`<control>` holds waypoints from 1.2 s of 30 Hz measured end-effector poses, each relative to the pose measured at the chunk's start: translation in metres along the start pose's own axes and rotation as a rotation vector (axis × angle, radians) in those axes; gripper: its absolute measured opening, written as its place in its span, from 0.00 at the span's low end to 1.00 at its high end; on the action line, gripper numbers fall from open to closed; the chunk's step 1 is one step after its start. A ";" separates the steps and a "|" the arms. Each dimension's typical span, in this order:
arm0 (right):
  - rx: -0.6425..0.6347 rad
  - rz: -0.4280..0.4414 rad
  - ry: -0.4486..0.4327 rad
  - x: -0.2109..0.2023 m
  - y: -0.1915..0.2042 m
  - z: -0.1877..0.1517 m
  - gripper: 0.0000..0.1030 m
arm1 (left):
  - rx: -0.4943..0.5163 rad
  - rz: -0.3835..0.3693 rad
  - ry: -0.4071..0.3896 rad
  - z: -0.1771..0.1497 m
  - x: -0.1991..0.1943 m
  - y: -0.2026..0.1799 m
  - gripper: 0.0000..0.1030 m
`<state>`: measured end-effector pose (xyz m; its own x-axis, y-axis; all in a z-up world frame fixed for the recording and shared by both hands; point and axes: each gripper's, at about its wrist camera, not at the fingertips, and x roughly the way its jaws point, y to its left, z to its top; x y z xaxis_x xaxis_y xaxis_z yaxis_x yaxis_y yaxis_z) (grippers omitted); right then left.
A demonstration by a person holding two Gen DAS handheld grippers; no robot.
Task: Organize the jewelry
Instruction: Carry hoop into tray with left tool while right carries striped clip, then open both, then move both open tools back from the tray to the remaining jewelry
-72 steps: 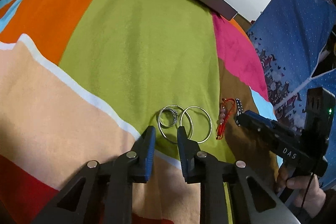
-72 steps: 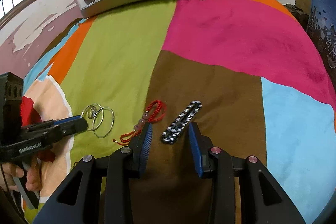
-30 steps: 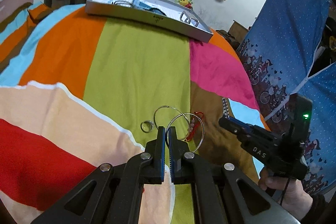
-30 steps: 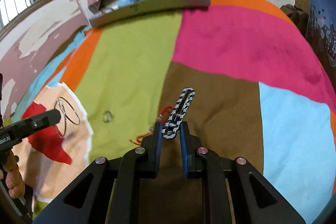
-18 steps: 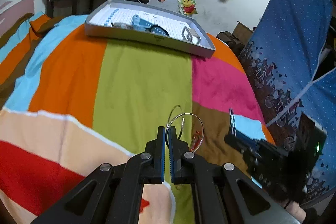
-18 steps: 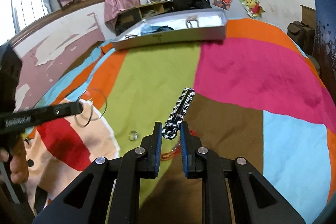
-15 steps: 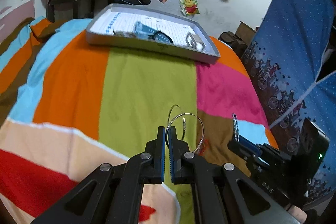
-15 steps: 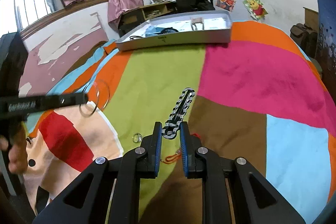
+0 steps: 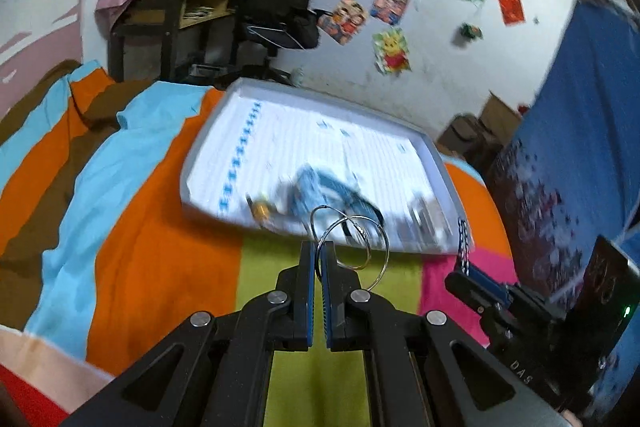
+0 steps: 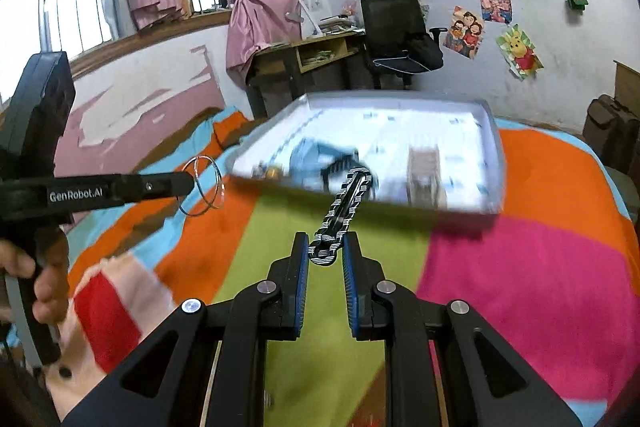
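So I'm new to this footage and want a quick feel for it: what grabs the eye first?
The left gripper pinches two thin silver bangles, and the right gripper clamps a black-and-white striped bracelet. Just ahead, a shallow grey tray sits on a loud colour-block bedspread.

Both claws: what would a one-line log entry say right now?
left claw: shut on bangles | right claw: shut on striped bracelet | tray ahead

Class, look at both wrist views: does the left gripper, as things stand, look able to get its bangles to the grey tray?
Probably yes. The left gripper, jaws shut on the silver bangles, points at the grey tray; only open blanket lies between, and the right gripper is off to the side.
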<state>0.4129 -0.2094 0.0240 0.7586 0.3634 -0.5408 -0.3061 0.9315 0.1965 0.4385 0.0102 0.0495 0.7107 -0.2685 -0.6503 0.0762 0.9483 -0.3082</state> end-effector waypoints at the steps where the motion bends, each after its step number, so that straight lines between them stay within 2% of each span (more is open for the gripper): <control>1: 0.000 -0.002 -0.004 0.011 -0.002 0.010 0.15 | -0.015 -0.002 -0.008 0.007 0.008 0.005 0.04; 7: -0.009 -0.013 0.033 0.067 -0.002 0.029 0.15 | -0.063 0.038 -0.003 0.029 0.052 0.027 0.04; 16: 0.002 -0.021 0.093 0.109 -0.001 0.024 0.15 | -0.065 0.056 0.038 0.021 0.092 0.035 0.04; 21: 0.000 -0.035 0.092 0.112 -0.001 0.023 0.15 | -0.086 0.043 0.032 0.019 0.096 0.038 0.04; 29: -0.018 -0.066 0.097 0.105 0.002 0.028 0.17 | -0.051 0.070 0.037 0.015 0.086 0.035 0.05; 30: -0.021 -0.069 0.095 0.102 0.003 0.028 0.19 | -0.042 0.073 0.031 0.014 0.082 0.034 0.07; 32: -0.024 -0.075 0.085 0.095 0.005 0.028 0.32 | -0.019 0.083 0.021 0.012 0.074 0.032 0.12; 36: -0.017 -0.091 0.050 0.077 0.006 0.032 0.33 | 0.002 0.088 -0.011 0.007 0.055 0.029 0.24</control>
<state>0.4881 -0.1750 0.0097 0.7541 0.2761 -0.5959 -0.2477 0.9599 0.1312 0.4848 0.0241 0.0100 0.7223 -0.1824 -0.6671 0.0146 0.9684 -0.2491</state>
